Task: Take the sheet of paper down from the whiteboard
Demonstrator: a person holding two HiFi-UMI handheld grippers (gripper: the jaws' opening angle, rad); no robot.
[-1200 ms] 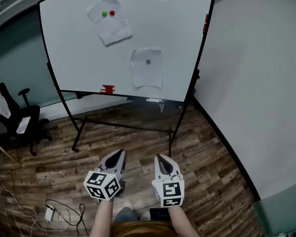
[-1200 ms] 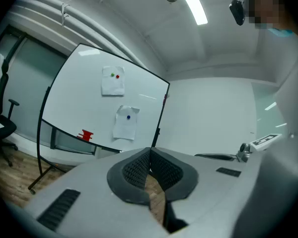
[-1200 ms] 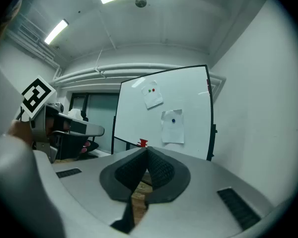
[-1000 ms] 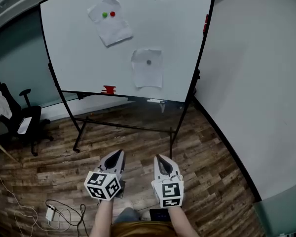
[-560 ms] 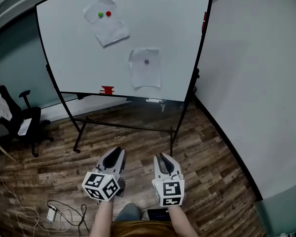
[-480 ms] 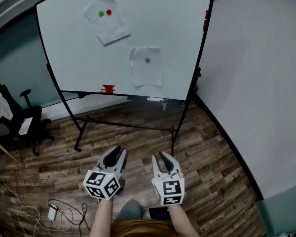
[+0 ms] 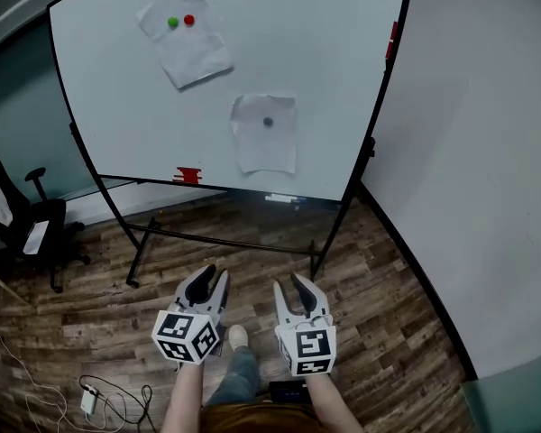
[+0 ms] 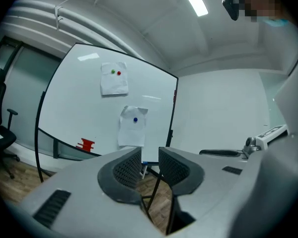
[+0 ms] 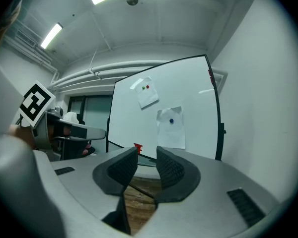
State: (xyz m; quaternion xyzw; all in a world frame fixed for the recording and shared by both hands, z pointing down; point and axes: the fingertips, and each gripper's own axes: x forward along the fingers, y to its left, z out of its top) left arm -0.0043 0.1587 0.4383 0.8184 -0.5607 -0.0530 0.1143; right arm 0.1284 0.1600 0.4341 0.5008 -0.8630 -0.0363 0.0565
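— Where is the sheet [image 7: 264, 152]?
— Pinned to the whiteboard [image 7: 334, 70], well ahead of me. My left gripper [image 7: 215, 273] stands slightly apart, empty; my right gripper's [image 7: 288, 283] jaws are opening, nothing between them.

Pale walls [image 7: 487, 152] enclose a wood-plank floor [image 7: 388, 287] with a black office chair [image 7: 54, 219].

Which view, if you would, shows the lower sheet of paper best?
The head view: the lower sheet appears whole, whiteboard bare around it. Both gripper views show it too, from a low, skewed angle.
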